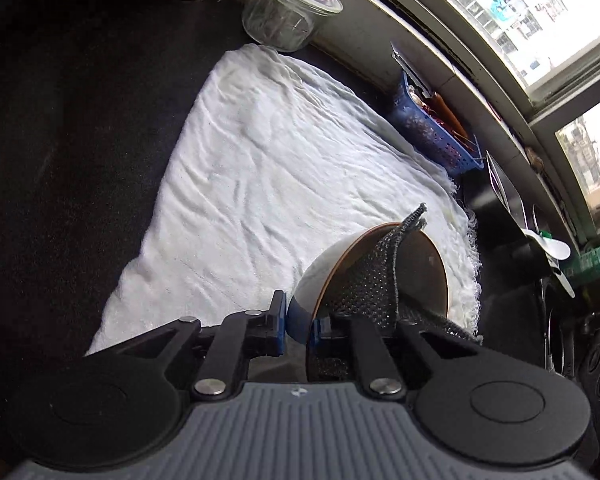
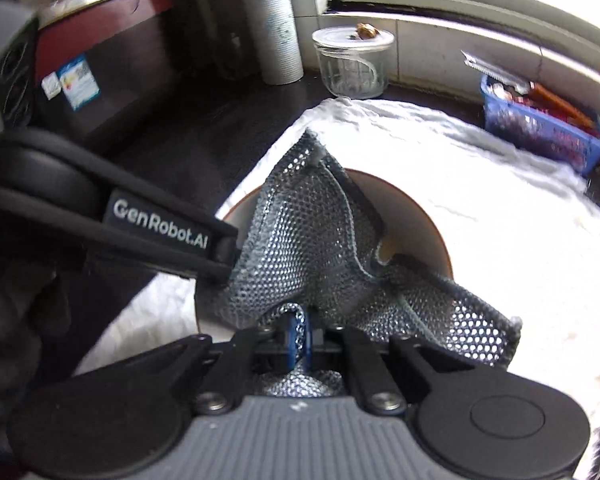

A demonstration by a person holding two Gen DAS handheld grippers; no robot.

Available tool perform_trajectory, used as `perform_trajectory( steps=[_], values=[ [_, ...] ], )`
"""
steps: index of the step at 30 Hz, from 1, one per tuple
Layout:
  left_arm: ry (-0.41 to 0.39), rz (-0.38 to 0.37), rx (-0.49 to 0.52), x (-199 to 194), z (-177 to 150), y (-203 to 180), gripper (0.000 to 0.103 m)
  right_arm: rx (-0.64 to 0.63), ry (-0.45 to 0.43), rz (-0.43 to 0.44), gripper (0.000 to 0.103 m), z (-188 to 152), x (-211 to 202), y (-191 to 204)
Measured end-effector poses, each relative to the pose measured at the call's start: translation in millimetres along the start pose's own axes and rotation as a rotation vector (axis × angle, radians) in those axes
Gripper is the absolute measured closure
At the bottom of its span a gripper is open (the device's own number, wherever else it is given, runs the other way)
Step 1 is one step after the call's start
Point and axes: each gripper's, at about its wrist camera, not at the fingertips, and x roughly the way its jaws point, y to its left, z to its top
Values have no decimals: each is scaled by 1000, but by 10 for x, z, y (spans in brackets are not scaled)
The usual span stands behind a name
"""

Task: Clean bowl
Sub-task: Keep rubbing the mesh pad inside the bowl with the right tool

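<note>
A bowl (image 1: 319, 276), white outside with a brown rim and dark inside, is tilted on its side over a white towel (image 1: 260, 168). My left gripper (image 1: 298, 320) is shut on the bowl's rim, one blue pad outside and one inside. A grey mesh dishcloth (image 1: 363, 280) lies inside the bowl. In the right wrist view my right gripper (image 2: 300, 340) is shut on the grey mesh dishcloth (image 2: 300, 240), which is pressed into the bowl (image 2: 419, 216). The left gripper's black arm (image 2: 100, 216) reaches in from the left.
A glass jar with a lid (image 1: 288, 12) stands at the towel's far end, a paper roll (image 2: 272, 28) beside it. A blue basket (image 1: 431, 128) sits along the window wall. A dark appliance (image 2: 96, 64) stands at the left. The counter (image 1: 80, 140) is black.
</note>
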Motion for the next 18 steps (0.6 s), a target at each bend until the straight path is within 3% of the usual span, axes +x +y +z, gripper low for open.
perform_trajectory(
  steps=[4, 11, 18],
  values=[
    [21, -13, -14, 10, 39, 14, 89, 96, 22, 88, 100, 43, 18, -139],
    [11, 77, 316, -35, 29, -283, 89, -428, 47, -145, 97, -89, 54, 270],
    [-20, 120, 451, -95, 70, -449, 89, -518, 43, -191, 92, -162, 22, 346]
  ],
)
